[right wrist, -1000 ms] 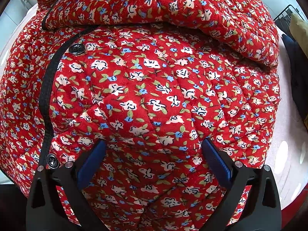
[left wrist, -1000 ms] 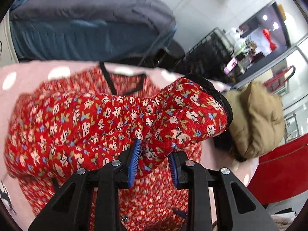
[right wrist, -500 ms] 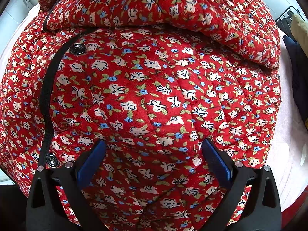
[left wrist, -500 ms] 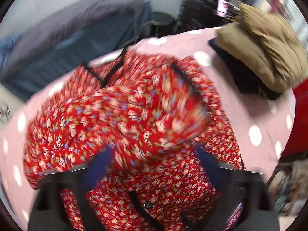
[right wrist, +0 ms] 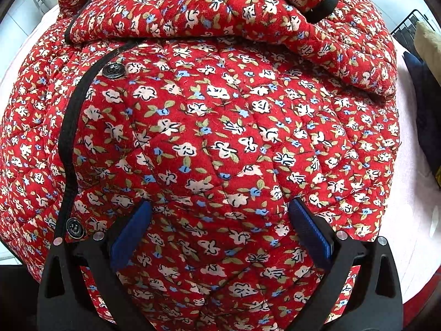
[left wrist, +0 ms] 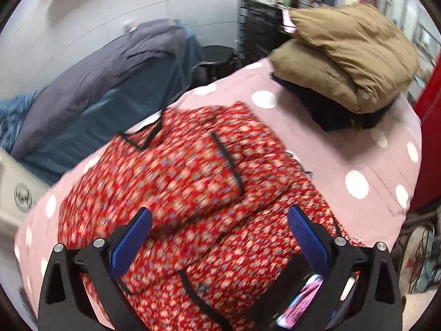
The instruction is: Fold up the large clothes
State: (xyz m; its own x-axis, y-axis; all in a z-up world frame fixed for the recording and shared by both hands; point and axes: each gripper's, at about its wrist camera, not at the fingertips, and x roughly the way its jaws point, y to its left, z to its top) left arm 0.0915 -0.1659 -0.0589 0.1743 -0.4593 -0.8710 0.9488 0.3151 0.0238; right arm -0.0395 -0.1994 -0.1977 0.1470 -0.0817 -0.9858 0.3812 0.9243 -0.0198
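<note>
A red quilted floral jacket [left wrist: 193, 182] with black trim lies on a pink polka-dot bed cover [left wrist: 358, 160]. One sleeve [left wrist: 176, 176] is folded across its chest, cuff with black band pointing right. My left gripper [left wrist: 220, 237] is open and empty above the jacket's lower half. My right gripper [right wrist: 220, 229] is open, hovering close over the jacket front [right wrist: 220, 138], beside the black placket with snap buttons [right wrist: 113, 70]. The folded sleeve [right wrist: 220, 8] also shows at the top of the right wrist view.
A folded tan puffer jacket [left wrist: 344, 55] sits on dark clothes at the far right of the bed. A grey-blue padded pile [left wrist: 96, 91] lies beyond the bed's left edge. A black stool [left wrist: 217, 58] and a wire rack [left wrist: 261, 27] stand behind.
My left gripper let go of the sleeve, opened wide and pulled back; the sleeve now lies across the jacket. The right gripper stayed open in place.
</note>
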